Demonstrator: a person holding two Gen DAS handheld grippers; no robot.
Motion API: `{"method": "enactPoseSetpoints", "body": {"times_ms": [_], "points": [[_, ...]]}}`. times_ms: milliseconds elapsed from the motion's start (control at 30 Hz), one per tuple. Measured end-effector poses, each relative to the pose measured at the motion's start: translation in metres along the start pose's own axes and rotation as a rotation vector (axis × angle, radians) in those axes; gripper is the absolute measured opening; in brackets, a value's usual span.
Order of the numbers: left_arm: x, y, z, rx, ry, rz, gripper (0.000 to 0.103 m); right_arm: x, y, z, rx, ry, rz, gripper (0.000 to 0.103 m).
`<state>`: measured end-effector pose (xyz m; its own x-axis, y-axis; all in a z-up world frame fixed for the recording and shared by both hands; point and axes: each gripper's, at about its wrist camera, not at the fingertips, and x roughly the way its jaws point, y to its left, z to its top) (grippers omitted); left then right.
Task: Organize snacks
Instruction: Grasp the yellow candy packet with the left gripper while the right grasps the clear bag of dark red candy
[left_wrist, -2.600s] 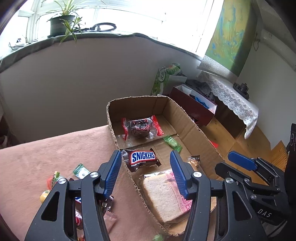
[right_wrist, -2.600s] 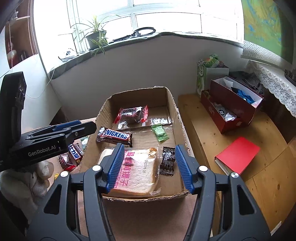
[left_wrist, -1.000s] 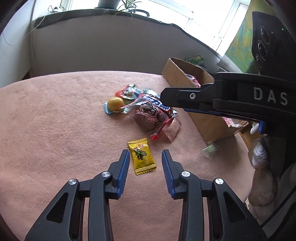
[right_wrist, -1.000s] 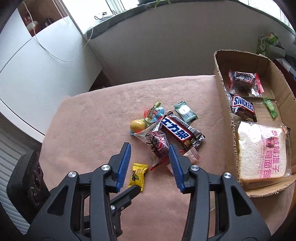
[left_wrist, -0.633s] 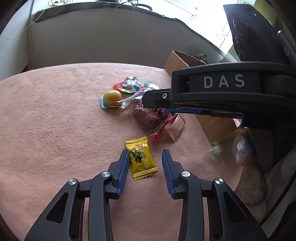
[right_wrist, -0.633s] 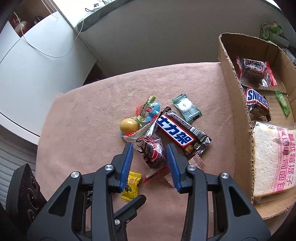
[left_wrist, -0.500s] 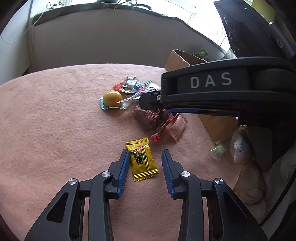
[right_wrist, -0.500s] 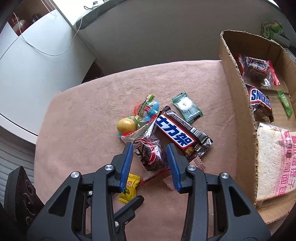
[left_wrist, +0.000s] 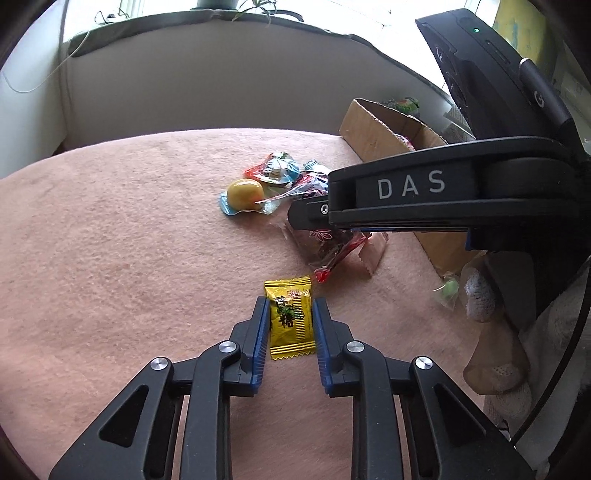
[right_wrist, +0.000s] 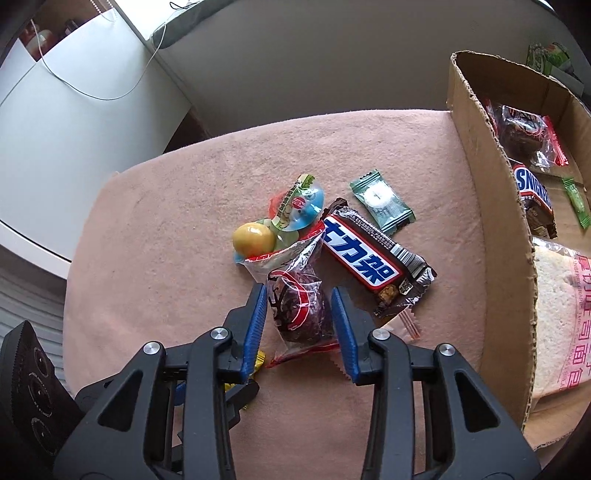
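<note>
Two tongs work over the pink counter. The left tongs are clenched on a yellow candy lying flat on the counter, both pads against its edges. The right tongs have just been closing around a clear-wrapped dark cake; pads sit at its wrapper, firm grip unclear. A chocolate bar lies beside it. The box stands to the right.
</note>
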<state>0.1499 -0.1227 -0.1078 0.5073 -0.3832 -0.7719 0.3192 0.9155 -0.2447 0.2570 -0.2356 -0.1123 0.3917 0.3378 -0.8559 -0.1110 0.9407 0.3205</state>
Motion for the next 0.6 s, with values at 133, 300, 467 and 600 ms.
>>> {"method": "enactPoseSetpoints", "body": {"times_ms": [133,300,467,600], "points": [[-0.006,0.005,-0.003,-0.013,-0.003,0.004,0.020,-0.003,0.003,-0.005,0.005,-0.014,0.016,0.032],[-0.019,0.019,-0.005,-0.046,-0.014,-0.001,0.020,-0.012,0.008,-0.011,-0.004,-0.042,0.023,0.032],[-0.034,0.033,-0.008,-0.069,-0.034,-0.004,0.020,-0.029,0.011,-0.016,-0.003,-0.084,0.040,0.032],[-0.047,0.041,-0.007,-0.088,-0.056,-0.012,0.020,-0.047,0.011,-0.023,0.000,-0.125,0.049,0.032]]}}
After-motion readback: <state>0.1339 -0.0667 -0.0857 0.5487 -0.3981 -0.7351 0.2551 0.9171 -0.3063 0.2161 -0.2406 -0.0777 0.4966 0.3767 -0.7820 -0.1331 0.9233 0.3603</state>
